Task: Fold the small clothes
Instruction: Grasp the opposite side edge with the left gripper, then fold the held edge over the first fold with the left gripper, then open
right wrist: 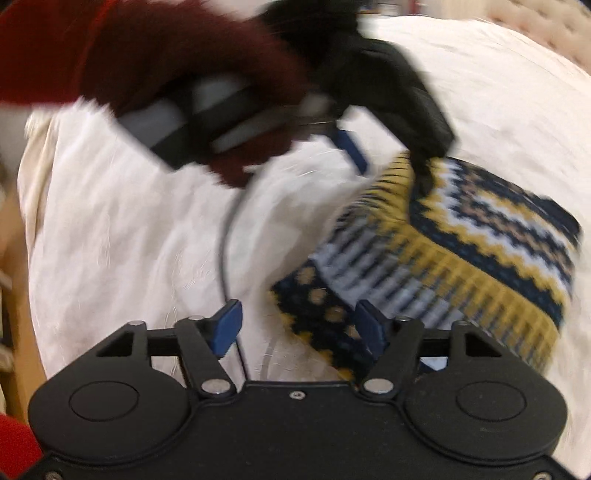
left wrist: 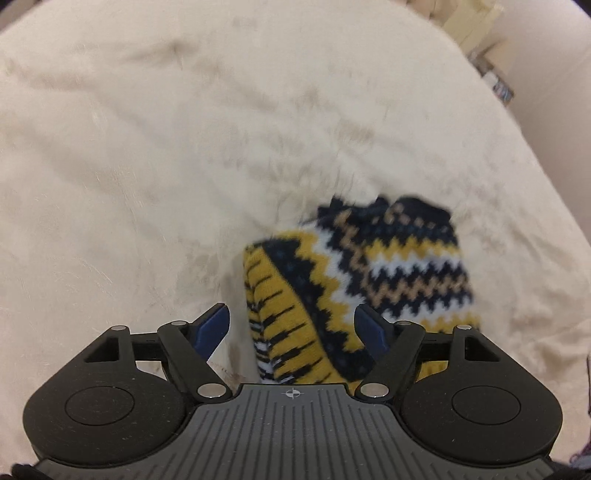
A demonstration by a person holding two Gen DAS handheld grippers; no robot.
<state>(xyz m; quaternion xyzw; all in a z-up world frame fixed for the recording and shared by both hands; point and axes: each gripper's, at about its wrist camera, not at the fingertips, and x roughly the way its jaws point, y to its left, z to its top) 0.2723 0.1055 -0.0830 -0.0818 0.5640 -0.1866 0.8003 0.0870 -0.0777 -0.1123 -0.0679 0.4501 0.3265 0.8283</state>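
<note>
A knitted garment in navy, mustard and white zigzag bands lies bunched on a cream fuzzy blanket. In the left wrist view my left gripper stands open over the garment's near end; the knit runs between the blue pads without being pinched. In the right wrist view my right gripper is open too, with the dotted corner of the garment against its right pad and bare blanket at its left. The left gripper hangs over the garment's far edge, held by a hand in a dark red fuzzy sleeve.
A thin dark cable trails from the left gripper down across the blanket. A wooden furniture edge borders the blanket on the left. Blurred boxes or shelves stand beyond the blanket's far right edge.
</note>
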